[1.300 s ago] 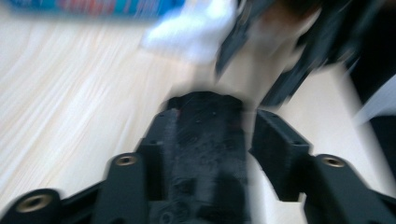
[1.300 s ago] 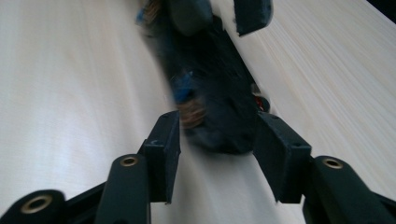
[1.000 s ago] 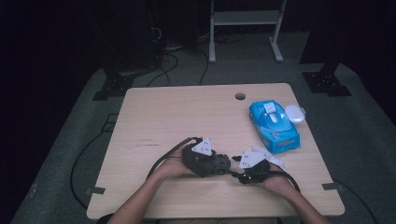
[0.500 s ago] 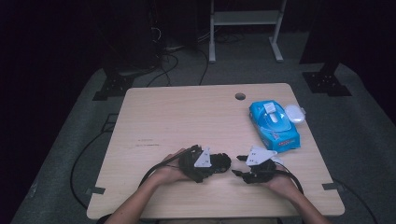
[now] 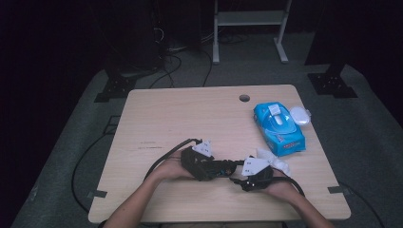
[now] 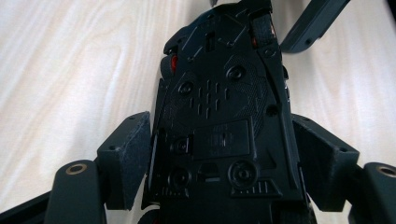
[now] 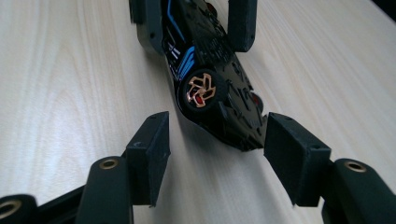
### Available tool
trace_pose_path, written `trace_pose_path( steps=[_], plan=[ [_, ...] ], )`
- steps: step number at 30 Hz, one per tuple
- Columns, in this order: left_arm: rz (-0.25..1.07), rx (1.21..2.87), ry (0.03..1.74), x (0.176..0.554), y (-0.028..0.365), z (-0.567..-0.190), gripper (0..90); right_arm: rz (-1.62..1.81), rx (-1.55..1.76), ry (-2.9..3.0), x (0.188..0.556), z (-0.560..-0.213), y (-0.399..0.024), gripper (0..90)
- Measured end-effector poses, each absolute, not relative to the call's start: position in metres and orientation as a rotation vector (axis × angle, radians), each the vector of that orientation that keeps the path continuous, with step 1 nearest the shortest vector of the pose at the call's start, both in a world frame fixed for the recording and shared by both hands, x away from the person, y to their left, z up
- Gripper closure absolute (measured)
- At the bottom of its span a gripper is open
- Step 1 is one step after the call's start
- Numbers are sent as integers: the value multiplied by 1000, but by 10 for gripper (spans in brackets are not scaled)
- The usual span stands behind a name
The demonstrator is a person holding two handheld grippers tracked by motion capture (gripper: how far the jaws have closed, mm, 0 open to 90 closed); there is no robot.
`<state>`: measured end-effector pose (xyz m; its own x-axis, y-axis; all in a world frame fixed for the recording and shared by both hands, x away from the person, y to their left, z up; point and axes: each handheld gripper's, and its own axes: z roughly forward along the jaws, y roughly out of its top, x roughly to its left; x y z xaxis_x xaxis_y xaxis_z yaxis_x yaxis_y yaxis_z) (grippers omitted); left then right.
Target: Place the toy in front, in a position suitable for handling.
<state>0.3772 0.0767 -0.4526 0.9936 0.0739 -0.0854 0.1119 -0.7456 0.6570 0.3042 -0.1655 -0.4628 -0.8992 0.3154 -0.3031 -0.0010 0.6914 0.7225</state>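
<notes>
A black toy car (image 6: 219, 116) with blue stripes and copper-coloured wheels (image 7: 205, 88) lies turned over near the table's front edge, its underside facing the left gripper view. My left gripper (image 6: 222, 163) is shut on the car's body, one pad pressing each flank. In the high view the left gripper (image 5: 222, 167) points right and the right gripper (image 5: 236, 175) points left at it. The right gripper (image 7: 215, 140) is open. Its jaws have just been opening, and the car's end sits between the pads without touching them.
A blue pack of wipes (image 5: 279, 124) with a white lid lies at the table's right, a round white object (image 5: 300, 115) beside it. A crumpled white tissue (image 5: 275, 160) sits just behind the right hand. The wooden table (image 5: 180, 118) has a cable hole (image 5: 244, 98).
The left gripper with the car has shifted slightly left and toward the front edge. The two grippers stand a little farther apart than a second ago.
</notes>
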Motion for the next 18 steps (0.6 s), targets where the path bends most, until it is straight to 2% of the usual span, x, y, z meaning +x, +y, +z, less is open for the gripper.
trace_pose_path(
  steps=[5, 6, 13, 14, 17, 18],
  plan=[
    [-199, 2410, 133, 383, 73, -452, 261, 1042, 173, 2472, 300, -462, -156, 436],
    [-278, 2402, 117, 383, 70, -453, 261, 1037, 153, 2474, 299, -463, -154, 454],
    [-396, 2337, 156, 390, 71, -453, 273, 1053, 114, 2491, 296, -460, -153, 575],
    [-360, 2329, 144, 388, 73, -450, 369, 1129, 162, 2538, 301, -455, -157, 640],
    [-312, 2367, 124, 385, 72, -450, 354, 1186, 266, 2617, 312, -452, -159, 641],
    [-234, 2384, 97, 382, 72, -450, 354, 1233, 336, 2661, 320, -452, -162, 641]
  ],
)
